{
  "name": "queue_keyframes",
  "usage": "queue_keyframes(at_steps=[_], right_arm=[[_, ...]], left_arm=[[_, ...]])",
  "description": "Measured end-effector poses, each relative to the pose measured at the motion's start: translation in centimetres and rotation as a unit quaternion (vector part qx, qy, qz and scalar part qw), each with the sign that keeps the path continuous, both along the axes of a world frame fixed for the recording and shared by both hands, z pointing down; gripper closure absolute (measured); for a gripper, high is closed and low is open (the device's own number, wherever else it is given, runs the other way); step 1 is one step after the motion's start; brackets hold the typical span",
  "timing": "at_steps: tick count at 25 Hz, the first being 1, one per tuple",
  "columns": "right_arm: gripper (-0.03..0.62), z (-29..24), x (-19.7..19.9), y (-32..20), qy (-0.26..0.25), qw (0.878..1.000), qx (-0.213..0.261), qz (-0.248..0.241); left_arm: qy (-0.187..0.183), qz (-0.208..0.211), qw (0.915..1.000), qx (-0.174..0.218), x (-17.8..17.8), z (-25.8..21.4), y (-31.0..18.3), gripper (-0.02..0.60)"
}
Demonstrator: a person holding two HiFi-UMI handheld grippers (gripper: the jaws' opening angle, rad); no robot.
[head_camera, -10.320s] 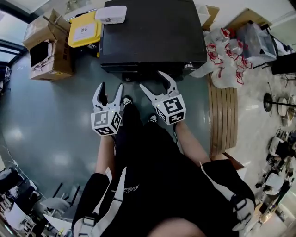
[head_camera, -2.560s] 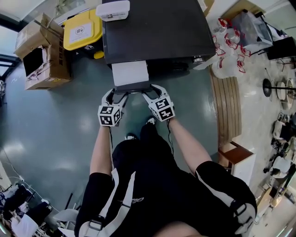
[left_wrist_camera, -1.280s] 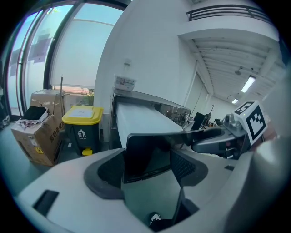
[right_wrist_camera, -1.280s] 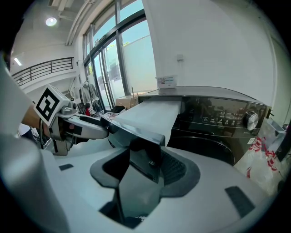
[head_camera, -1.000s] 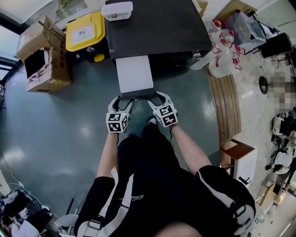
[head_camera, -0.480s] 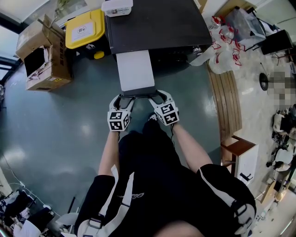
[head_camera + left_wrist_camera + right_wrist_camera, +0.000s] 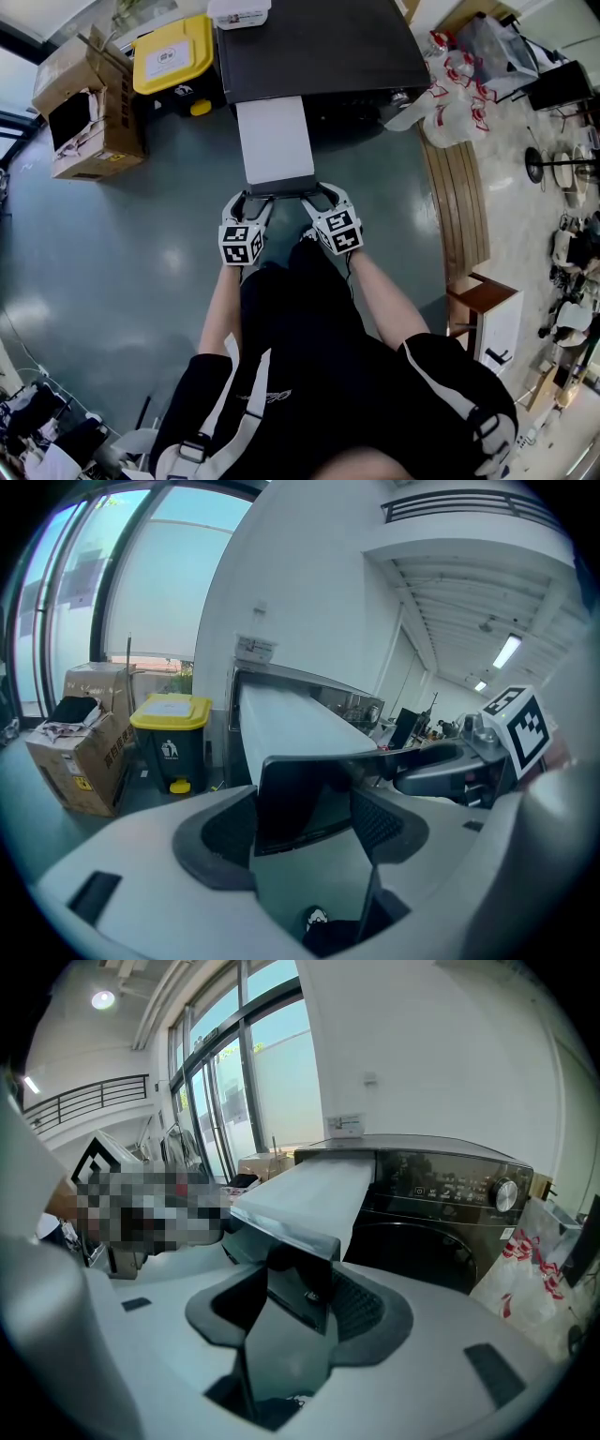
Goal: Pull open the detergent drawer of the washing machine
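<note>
Head view: left hand-held gripper and right hand-held gripper each clamp the front of the long white detergent drawer (pull looks nearly finished); next, release cleanly.

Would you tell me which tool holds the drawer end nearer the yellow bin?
The left tool grips the drawer at the end toward the yellow bin; the right tool holds the end toward the plastic bags.

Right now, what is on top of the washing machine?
Only a white box at the washing machine's far left corner; the frame edge cuts off its far side.
</note>
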State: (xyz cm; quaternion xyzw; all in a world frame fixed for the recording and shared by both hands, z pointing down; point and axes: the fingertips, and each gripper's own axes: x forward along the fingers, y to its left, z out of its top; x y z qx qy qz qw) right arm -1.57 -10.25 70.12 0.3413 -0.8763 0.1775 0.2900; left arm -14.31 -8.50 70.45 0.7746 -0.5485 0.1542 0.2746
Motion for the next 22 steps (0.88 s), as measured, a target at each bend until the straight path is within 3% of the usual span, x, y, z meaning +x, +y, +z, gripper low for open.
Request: queue_keyframes(at_steps=[8,16,18,22], right_arm=[[0.376,0.4,0.3,0.5,0.003,1.000,-0.003,0.005],[0.359,1.2,0.8,0.2,-0.013,0.998,-0.012,0.053],[0.296,1.4,1.0,0.4,-0.010,0.998,-0.016,0.059],[0.303,1.3,1.5,1.6,-0.002,0.998,-0.020,0.066]], left_arm=[[-0.005,0.003,1.0000,-0.001,0.3,0.3,0.5,0.273],[-0.020,-0.007,0.9997,0.010,0.6,0.8,0.2,0.272],[-0.021,-0.017,0.9996,0.010,0.2,0.8,0.3,0.273],[0.005,-0.071,0.9975,-0.005,-1.1,0.4,1.1,0.281]])
